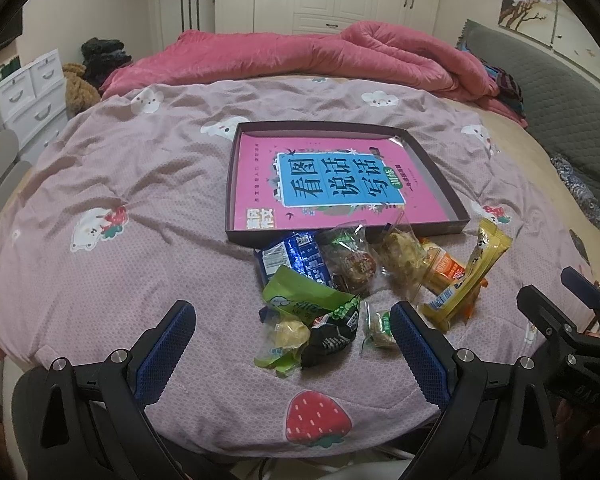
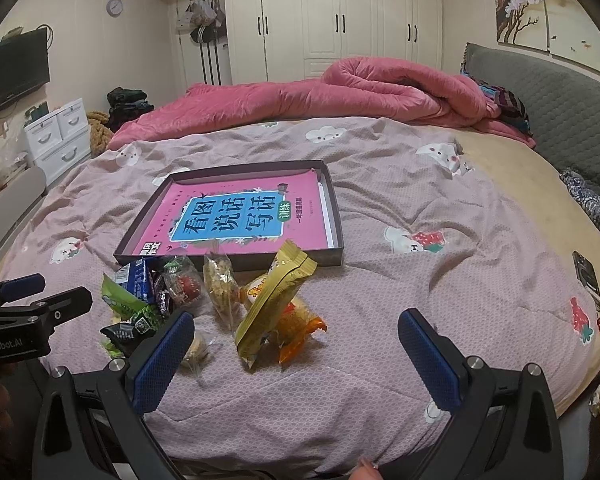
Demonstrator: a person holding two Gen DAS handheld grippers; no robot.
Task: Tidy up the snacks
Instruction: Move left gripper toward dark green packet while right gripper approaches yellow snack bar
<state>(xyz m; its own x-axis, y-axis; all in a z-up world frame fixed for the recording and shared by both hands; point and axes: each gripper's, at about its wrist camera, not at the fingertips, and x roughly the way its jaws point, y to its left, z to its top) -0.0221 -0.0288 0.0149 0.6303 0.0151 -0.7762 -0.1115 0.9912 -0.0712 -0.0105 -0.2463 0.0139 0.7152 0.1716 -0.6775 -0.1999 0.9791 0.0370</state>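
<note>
Nearest the lens: left hand-held gripper [image 1: 292, 332], blue pads [image 1: 168, 344] spread wide, holding nothing, hovering over the lilac quilt [image 1: 120, 184] on the bed. Between those pads, the near end of a snack pile [image 1: 364, 276]: green wrapper [image 1: 300, 296], black-and-green packet [image 1: 332, 332], 2 small clear-wrapped pieces. Further toward 12 o'clock in the pile: blue packet [image 1: 296, 260], clear bag with a red-brown snack [image 1: 356, 264], clear bag of pale crumbly pieces [image 1: 400, 256]. At 2 o'clock of the pile, long yellow packet [image 1: 476, 272] resting tilted across an orange packet [image 1: 444, 268]. Just beyond the pile at 12 o'clock, dark shallow tray [image 1: 436, 172] with only a pink book [image 1: 332, 184] flat inside; pile's far edge touching or overlapping the tray's front wall. No snack in the tray.

Right hand-held gripper [image 2: 296, 340], seen from its own camera, likewise open wide and empty, yellow packet and orange packet between its pads, closer to the left one. Pink blanket [image 2: 360, 92] heaped at the far end of the bed, white wardrobe [image 2: 340, 16] behind. Dark phone-like object [image 2: 588, 276] on the bed at 3 o'clock.
</note>
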